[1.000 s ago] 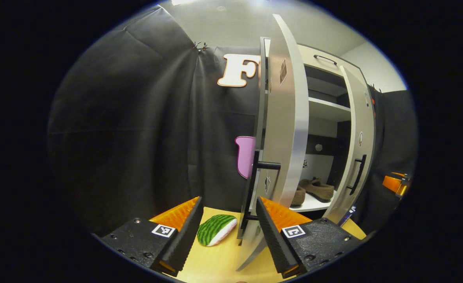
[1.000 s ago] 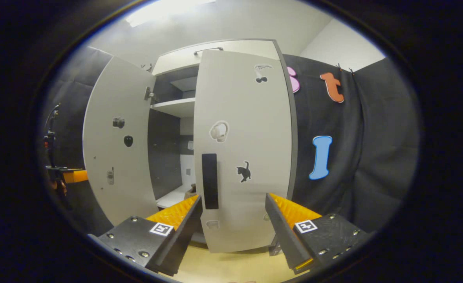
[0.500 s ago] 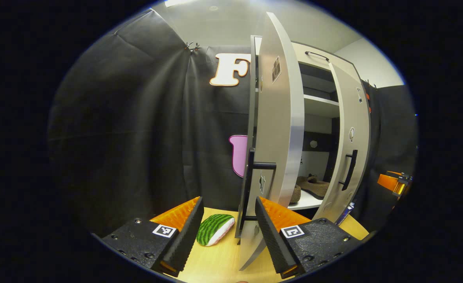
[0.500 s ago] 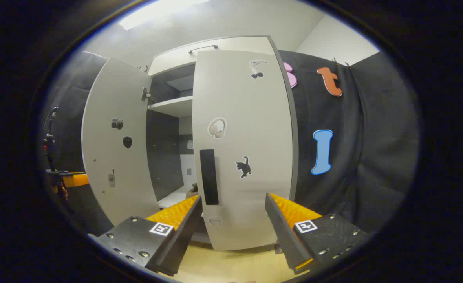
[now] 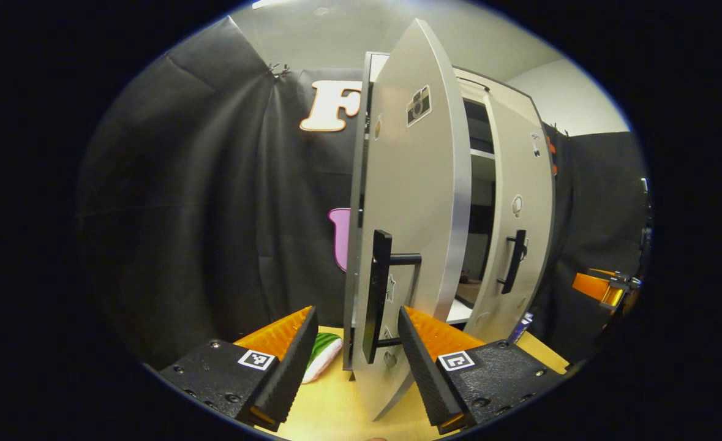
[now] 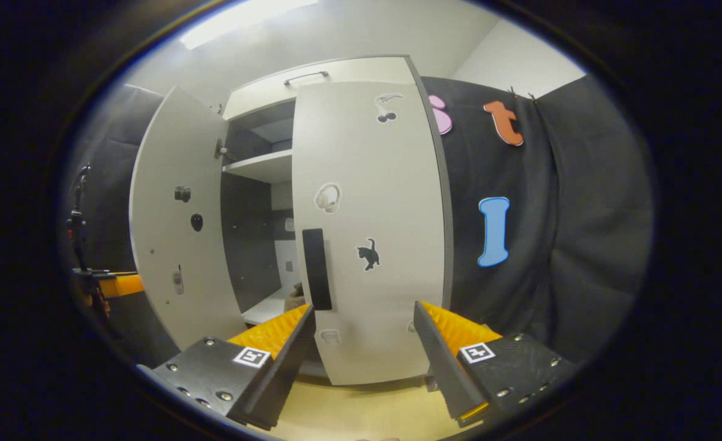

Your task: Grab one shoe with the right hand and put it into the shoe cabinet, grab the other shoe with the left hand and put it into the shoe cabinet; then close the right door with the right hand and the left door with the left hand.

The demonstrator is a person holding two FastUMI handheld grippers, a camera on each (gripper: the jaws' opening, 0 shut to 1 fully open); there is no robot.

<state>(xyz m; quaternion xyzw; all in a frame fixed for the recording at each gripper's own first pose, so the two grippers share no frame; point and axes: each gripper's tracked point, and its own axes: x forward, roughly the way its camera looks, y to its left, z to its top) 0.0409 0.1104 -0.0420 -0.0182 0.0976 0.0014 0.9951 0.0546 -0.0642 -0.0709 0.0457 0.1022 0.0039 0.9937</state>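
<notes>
White laminate left door [image 5: 419, 202] sits frame-centre, my left gripper [image 5: 353, 355] spread empty, straddling its black bar handle [image 5: 378, 294] to push.

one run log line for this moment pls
phase: closing doors | right door: nearly shut | left door: ajar | left gripper: open | right gripper: open

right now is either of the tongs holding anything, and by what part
Nothing is held: the left tongs and right tongs are both open, fingers apart before the cabinet doors.
</notes>
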